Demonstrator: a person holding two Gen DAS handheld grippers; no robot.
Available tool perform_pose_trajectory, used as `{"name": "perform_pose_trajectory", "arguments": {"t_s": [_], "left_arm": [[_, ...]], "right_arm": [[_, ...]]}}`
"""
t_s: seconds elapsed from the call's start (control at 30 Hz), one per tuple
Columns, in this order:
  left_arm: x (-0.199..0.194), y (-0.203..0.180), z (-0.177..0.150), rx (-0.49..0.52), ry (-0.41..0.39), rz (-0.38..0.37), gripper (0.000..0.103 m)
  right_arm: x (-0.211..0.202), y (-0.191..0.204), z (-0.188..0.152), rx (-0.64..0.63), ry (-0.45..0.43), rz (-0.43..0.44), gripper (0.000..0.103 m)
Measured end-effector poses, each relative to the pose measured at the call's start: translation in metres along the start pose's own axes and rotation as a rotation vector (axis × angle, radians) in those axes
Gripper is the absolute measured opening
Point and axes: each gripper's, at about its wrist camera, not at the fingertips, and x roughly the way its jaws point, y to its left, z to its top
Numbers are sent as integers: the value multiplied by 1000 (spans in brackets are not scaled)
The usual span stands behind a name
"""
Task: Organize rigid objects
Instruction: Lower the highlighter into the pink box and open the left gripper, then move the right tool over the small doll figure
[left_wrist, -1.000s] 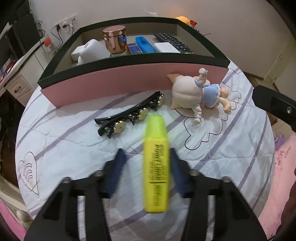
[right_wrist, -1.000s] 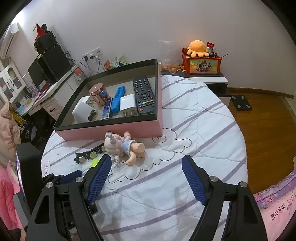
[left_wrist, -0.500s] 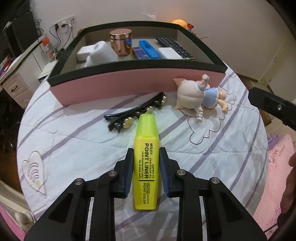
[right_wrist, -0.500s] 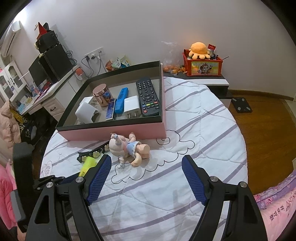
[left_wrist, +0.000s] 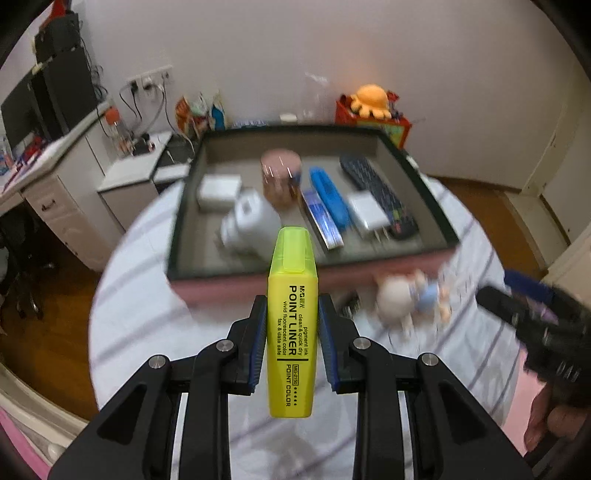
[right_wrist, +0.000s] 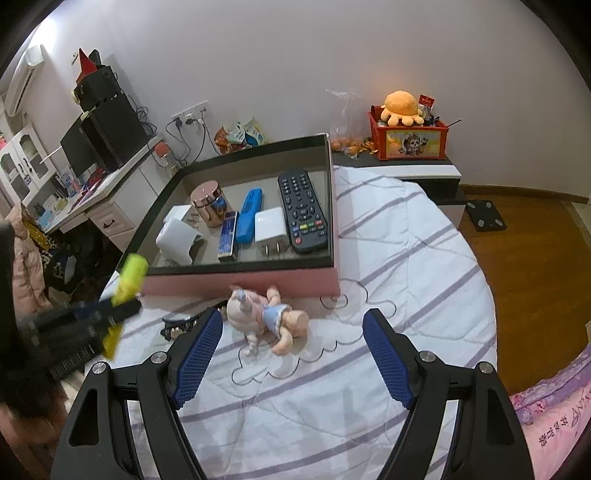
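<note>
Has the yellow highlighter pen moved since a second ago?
Yes. The yellow highlighter pen, clamped in the left gripper, has lifted off the striped bedspread toward the pink-sided tray.

The left tool (left_wrist: 291, 332) clamps a yellow highlighter (left_wrist: 292, 325) in the air before the pink-sided tray (left_wrist: 424, 184)

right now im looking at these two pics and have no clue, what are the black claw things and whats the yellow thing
Each picture comes from a camera fixed on a hand-held two-finger gripper, looking out along its fingers. No robot arm: a person carries one in each hand. The left gripper is shut on a yellow highlighter, raised above the bed. The right gripper is open and holds nothing. On the striped quilt lie a small doll, a black hair clip, and a pink-sided tray holding a remote and other small items.
</note>
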Motion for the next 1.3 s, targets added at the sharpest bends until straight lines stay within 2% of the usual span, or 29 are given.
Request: {"name": "perform_pose_trajectory", "arguments": {"t_s": [0.2,0.33,0.57,0.7,0.73,0.8,0.83,0.87,0.93,1.03,1.3], "left_arm": [[17,23,51,-23,-26,6,26],[58,39,81,-32,8,3,27],[119,60,97,-60,92,-11,27],[137,62,96,-57,116,6,28],[137,62,96,-50,108,16,31],[137,62,95,-54,109,23,51],[136,61,95,-54,98,21,65],[133,60,94,-46,89,19,73],[127,55,92,-31,75,6,82],[110,51,88,-13,29,31,99],[49,49,65,-20,-78,43,103]], "right_arm": [[9,2,17,0,-7,0,80],[23,4,29,-2,5,-6,80],[47,4,45,0,43,-14,80],[54,2,48,7,54,-26,80],[56,2,48,9,58,-29,80],[58,3,48,9,64,-36,80],[58,4,47,8,66,-38,80],[57,5,46,7,67,-39,80],[55,8,46,3,64,-41,80],[48,14,43,-8,56,-45,80],[18,22,33,-27,14,-54,80]]}}
